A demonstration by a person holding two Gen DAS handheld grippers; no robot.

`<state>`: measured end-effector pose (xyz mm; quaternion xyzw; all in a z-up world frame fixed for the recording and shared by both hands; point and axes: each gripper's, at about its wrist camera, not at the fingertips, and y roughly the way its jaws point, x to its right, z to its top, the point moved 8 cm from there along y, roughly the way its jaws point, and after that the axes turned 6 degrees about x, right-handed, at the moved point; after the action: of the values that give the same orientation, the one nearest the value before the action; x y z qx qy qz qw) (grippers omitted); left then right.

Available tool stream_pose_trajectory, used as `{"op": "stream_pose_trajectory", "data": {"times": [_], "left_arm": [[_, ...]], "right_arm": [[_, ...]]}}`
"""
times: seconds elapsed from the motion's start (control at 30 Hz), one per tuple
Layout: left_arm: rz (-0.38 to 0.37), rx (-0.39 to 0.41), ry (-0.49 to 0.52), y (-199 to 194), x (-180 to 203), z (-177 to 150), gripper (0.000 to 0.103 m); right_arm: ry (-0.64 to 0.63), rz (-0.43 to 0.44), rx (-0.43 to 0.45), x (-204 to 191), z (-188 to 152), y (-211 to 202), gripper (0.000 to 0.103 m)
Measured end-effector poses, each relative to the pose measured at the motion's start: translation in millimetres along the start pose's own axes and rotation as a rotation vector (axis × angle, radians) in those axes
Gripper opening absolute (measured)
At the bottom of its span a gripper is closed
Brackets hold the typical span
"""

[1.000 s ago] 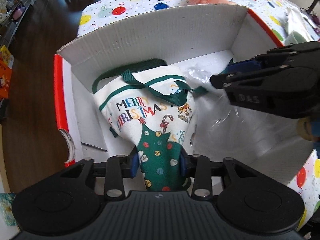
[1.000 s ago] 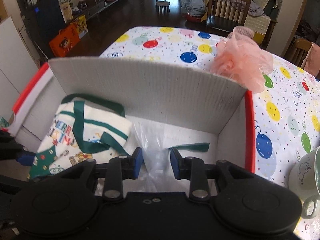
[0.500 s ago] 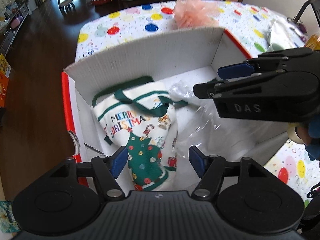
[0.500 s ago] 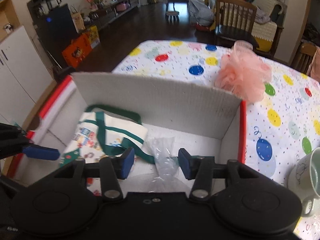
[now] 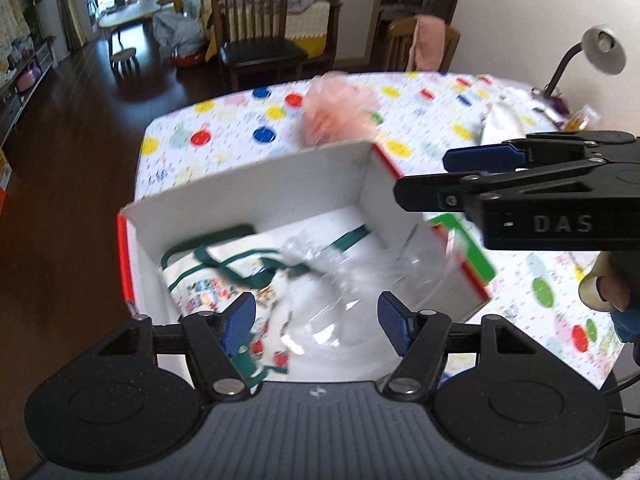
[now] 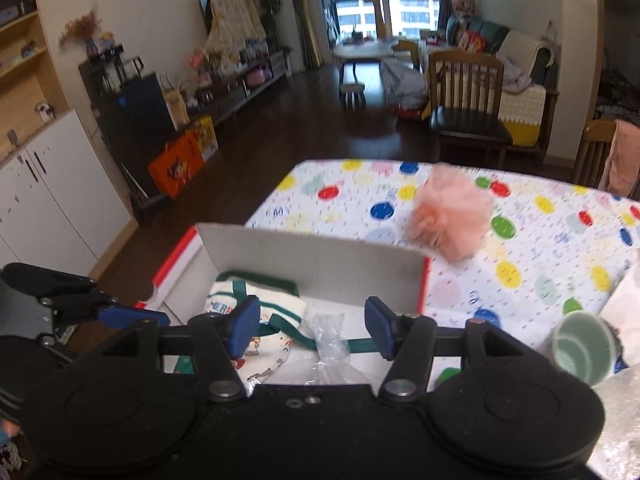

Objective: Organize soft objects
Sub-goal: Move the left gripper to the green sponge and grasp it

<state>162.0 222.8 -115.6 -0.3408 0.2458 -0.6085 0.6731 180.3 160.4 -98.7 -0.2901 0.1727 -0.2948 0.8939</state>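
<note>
From the left wrist camera, the left tool has its blue pads spread apart with nothing pressed between them, poised above an open cardboard box with white inner walls and a red-edged rim. Inside the box lies a cream cloth bag with dark green handles and trim (its coloured lettering and small festive pictures are blurred here), and beside it, toward the right side of the box, a crumpled sheet of clear plastic partly overlaps the bag. Behind the box, on the table with its spotted cloth, sits a fluffy pink mesh puff; the right tool reaches in from the right edge. From the right wrist camera, the right tool is opening, its pads apart and gripping nothing, with the bag and the plastic seen below in the box. The pink puff rests on the table just past the box's far corner, a pale green cup stands to the right, and the left tool shows at the left edge.
</note>
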Motion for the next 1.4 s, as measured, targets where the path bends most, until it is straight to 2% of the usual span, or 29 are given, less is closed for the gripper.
{"op": "stream_pose_trajectory", "data": {"times": [0.3, 0.33, 0.37, 0.43, 0.53, 0.93, 1.17, 1.4], "left_arm": [[-0.04, 0.061, -0.004, -19.0, 45.1, 14.2, 0.067], [-0.044, 0.067, -0.004, -20.4, 50.4, 14.9, 0.067], [-0.048, 0.071, -0.004, -20.9, 55.7, 16.3, 0.072], [-0.056, 0.085, -0.007, -22.2, 65.4, 18.2, 0.078], [-0.059, 0.101, 0.002, -22.1, 82.0, 22.1, 0.078], [-0.049, 0.157, -0.021, -0.5, 148.7, 29.5, 0.082], [-0.063, 0.166, -0.047, 25.3, 193.1, 26.0, 0.083], [-0.005, 0.142, -0.07, 60.5, 215.7, 16.7, 0.083]], "right_arm": [[0.011, -0.02, 0.1, 31.2, 6.1, -62.2, 0.067], [0.014, -0.025, 0.106, 36.0, 4.9, -68.1, 0.069], [0.016, -0.032, 0.111, 41.5, 3.6, -73.5, 0.07], [0.023, -0.043, 0.122, 52.2, -0.1, -84.7, 0.074], [0.037, -0.063, 0.143, 72.7, -6.1, -100.5, 0.082], [0.096, -0.13, 0.215, 160.1, -34.6, -149.7, 0.103], [0.054, -0.161, 0.229, 199.4, -55.4, -164.6, 0.103], [0.071, -0.169, 0.193, 238.0, -77.0, -163.4, 0.103]]}}
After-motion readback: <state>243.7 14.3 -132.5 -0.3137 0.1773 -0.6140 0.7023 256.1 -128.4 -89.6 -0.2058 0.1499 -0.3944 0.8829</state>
